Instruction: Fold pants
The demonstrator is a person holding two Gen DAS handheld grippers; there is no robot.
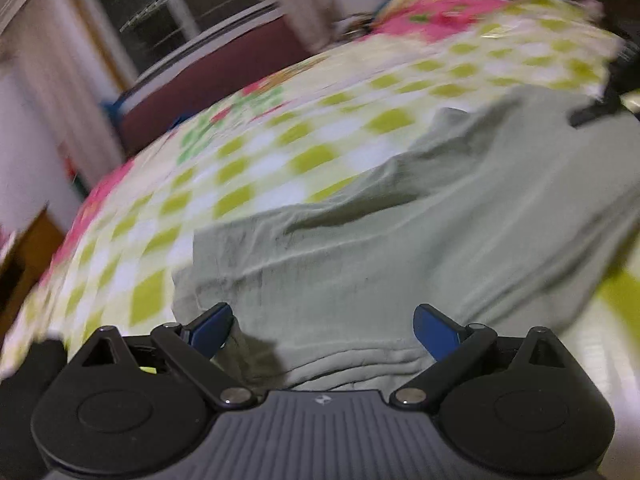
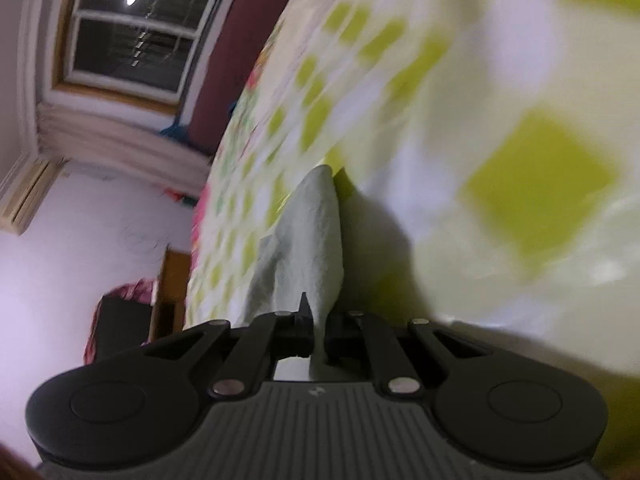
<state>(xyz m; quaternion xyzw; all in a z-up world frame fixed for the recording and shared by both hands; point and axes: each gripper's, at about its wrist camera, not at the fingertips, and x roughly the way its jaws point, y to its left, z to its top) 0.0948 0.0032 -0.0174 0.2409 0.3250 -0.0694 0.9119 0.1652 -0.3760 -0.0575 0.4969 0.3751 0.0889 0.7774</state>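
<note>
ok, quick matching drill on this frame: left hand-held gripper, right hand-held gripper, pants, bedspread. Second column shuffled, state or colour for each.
Column 1:
1. left hand-held gripper
2. right hand-held gripper
3. pants
4. bedspread

Column 2:
A. pale green, wrinkled, lying on the bed
B. shut on a pinch of fabric
C. open, over the cloth
D. checked white and lime green

Pairs: 1-C, 2-B, 3-A, 4-D

Blur and cut-offs

The bedspread (image 2: 500, 128) beside the right gripper (image 2: 318, 332) smears into blur; the pants (image 1: 400, 248) run past the frame's right edge.
</note>
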